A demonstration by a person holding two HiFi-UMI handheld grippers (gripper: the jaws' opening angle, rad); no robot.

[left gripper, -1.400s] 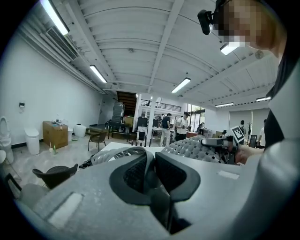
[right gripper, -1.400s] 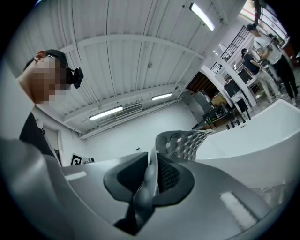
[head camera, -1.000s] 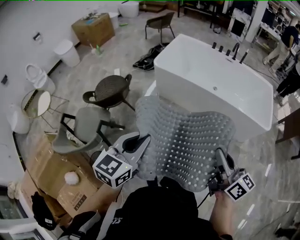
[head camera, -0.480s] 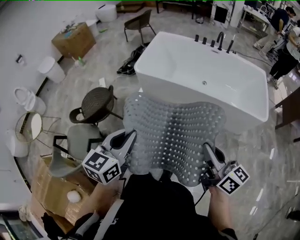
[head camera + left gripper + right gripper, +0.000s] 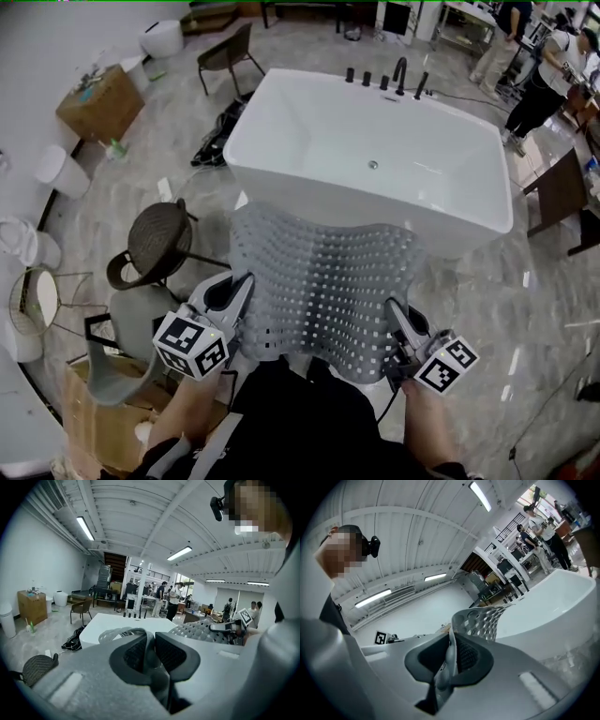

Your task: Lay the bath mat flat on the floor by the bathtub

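Note:
A grey perforated bath mat (image 5: 323, 281) hangs spread in the air between both grippers, in front of the white bathtub (image 5: 375, 159). My left gripper (image 5: 239, 291) is shut on the mat's near left edge; the mat (image 5: 206, 631) curves off to the right in the left gripper view. On the near right edge my right gripper (image 5: 396, 319) is shut as well, and the mat's edge (image 5: 480, 618) rises from its jaws in the right gripper view. The mat's far edge sags toward the tub's near wall, above the marble floor (image 5: 469, 300).
A round dark chair (image 5: 157, 239) and a grey chair (image 5: 127, 323) stand left of the mat. Cardboard boxes (image 5: 94, 422) lie at the lower left. Black faucets (image 5: 384, 77) line the tub's far rim. People (image 5: 544, 80) stand at the upper right. Black cloth (image 5: 216, 141) lies left of the tub.
The view has shifted, so the tub sits more centred and nearer. Both grippers have kept hold of the mat and carried it closer to the tub's near wall.

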